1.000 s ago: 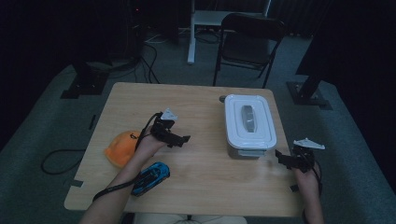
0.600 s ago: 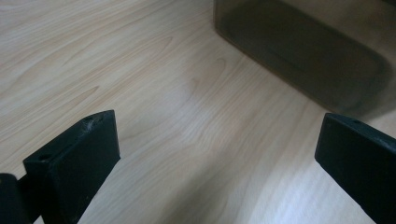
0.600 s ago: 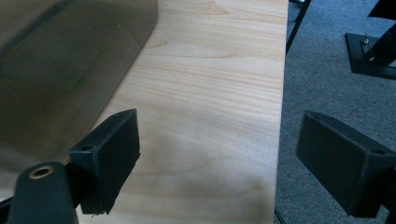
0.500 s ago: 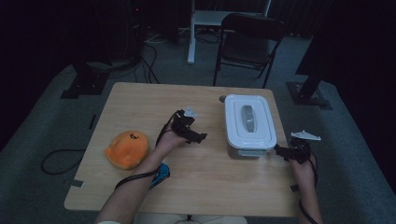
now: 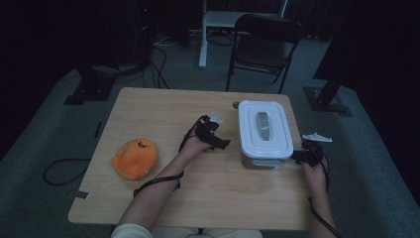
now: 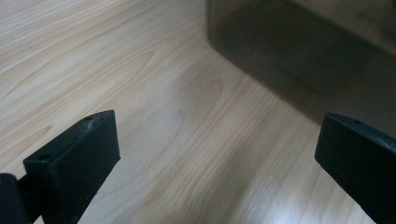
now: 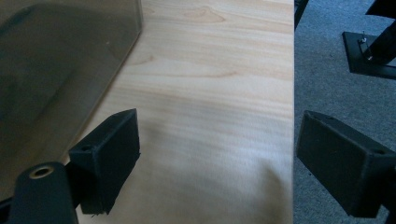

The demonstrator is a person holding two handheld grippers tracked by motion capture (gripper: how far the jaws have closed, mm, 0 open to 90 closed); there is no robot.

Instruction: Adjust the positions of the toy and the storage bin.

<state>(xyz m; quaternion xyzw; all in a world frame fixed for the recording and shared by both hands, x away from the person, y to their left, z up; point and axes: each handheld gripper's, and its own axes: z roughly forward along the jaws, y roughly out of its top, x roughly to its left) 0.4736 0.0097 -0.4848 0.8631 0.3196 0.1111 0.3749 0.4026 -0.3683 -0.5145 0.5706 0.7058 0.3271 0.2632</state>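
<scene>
White-lidded container (image 5: 264, 133) sat between my left gripper (image 5: 224, 144) and right gripper (image 5: 295, 156), both spread wide, flanking it for a two-sided grasp.

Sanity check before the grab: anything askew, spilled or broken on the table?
Nothing stands out. The box sits flat with its lid on, the orange plush toy lies apart at the left, and both claws, left and right, are open beside the box.

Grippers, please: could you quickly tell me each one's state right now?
Left gripper: open, holding nothing, beside the box.
Right gripper: open, holding nothing.
</scene>
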